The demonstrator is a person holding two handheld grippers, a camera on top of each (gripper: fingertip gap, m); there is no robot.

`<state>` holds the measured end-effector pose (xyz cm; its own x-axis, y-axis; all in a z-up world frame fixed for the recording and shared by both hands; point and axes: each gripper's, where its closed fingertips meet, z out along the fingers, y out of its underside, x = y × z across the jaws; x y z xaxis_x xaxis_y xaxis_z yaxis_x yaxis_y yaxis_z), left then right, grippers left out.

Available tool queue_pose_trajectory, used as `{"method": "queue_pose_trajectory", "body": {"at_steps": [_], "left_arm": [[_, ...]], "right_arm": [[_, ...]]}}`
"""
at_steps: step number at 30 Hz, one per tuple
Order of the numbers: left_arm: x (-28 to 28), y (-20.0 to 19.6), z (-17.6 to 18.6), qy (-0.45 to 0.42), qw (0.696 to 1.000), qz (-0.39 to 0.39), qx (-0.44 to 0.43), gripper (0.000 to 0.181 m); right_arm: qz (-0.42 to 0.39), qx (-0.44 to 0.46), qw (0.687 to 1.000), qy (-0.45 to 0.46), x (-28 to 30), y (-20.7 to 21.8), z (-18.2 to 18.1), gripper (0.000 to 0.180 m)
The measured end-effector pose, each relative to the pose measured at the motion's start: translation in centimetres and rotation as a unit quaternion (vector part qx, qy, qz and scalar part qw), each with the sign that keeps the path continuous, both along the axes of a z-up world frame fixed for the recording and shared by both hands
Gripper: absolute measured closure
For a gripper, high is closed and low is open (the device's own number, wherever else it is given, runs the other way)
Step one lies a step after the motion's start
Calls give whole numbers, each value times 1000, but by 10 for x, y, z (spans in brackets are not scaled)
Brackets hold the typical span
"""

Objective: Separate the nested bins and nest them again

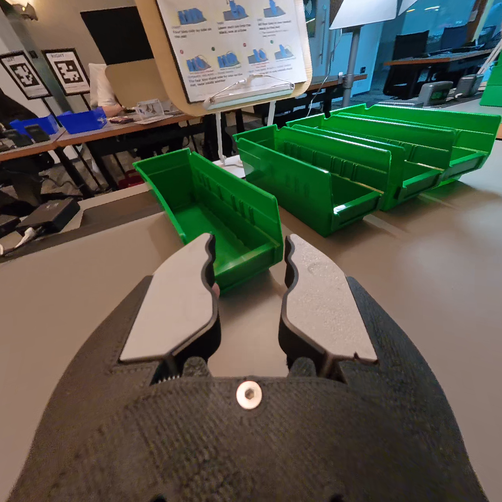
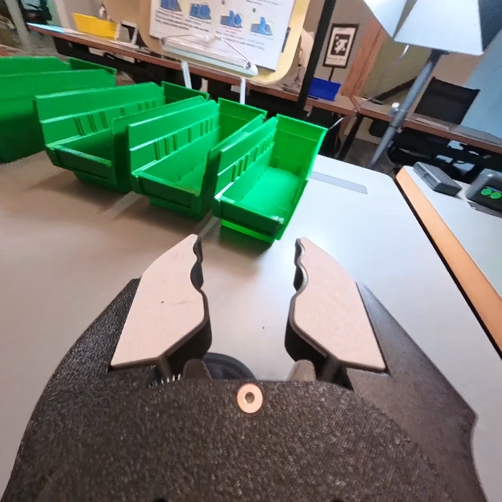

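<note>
Several green open-front bins stand side by side, none nested, on a grey table. In the left wrist view the nearest bin is the smallest and sits angled at the row's left end, with taller bins running off to the right. My left gripper is open and empty, its fingertips at this bin's low front lip. In the right wrist view the nearest bin is at the row's right end, with bigger bins to its left. My right gripper is open and empty, just short of that bin's front.
A clipboard with a picture sheet stands on a white stand behind the bins; it also shows in the right wrist view. A second table with black devices adjoins on the right. A black box lies off the left edge. The grippers' ends are close to 45 cm from one another.
</note>
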<state>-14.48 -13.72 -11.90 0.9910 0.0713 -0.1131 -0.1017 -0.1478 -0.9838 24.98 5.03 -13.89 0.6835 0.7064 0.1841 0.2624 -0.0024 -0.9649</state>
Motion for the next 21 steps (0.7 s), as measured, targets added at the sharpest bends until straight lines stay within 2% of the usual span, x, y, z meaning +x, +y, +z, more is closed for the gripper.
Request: {"method": "queue_pose_trajectory", "body": {"at_steps": [11,21], "left_arm": [[-8,-1,-10,-12,1000,12,-7,128],[0,4,-17,18,999,0,-26,129]], "right_arm": [[-11,-5,1000,22,3,6,-1,116],[-6,-17,999,31,3,7,-2,116]]}}
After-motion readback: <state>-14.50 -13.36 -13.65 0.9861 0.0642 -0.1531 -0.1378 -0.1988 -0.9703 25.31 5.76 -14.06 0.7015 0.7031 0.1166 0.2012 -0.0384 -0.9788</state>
